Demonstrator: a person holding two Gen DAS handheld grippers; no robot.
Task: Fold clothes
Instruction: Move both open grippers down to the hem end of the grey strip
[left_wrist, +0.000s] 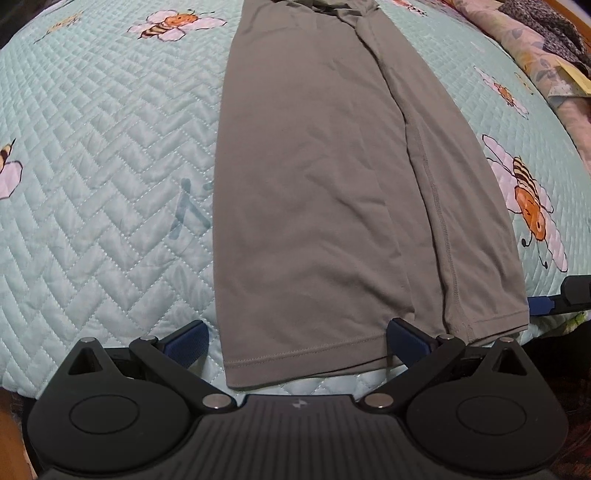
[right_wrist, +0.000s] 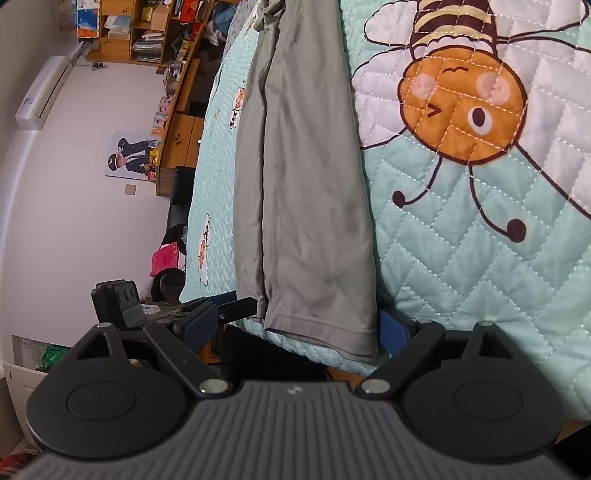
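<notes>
**quiltbee:** ok so where are the tongs at? Left gripper (left_wrist: 295, 341) has its jaws spread wide, nothing clamped. The blue pads sit either side of the near hem of the grey garment (left_wrist: 314, 184), one just off its left edge, one resting about where the top layer's edge runs. Not pinching yet as far as I can see.

**foldnerd:** And the right gripper (right_wrist: 295, 325)? Looks released too, jaws wide, straddling the hem corner on its side. One pad is tucked right beside the cloth edge, the other hangs out past the edge of the bed. Can't tell if either pad is actually touching fabric.

**quiltbee:** Same. The garment stretches straight away from both tongs as a long narrow strip on the bee quilt (left_wrist: 110, 166), sides already folded in, seam running lengthwise.

**foldnerd:** So my read: lengthwise folds done, now it's the hem grab. Next move probably needs both tongs to close on the near hem, catching all layers, then carry it away toward the far end to halve the strip.

**quiltbee:** Yeah, and lift evenly or the layers slide apart. Floral bedding (left_wrist: 517, 48) piled off to the far right shouldn't get in the way.
</notes>
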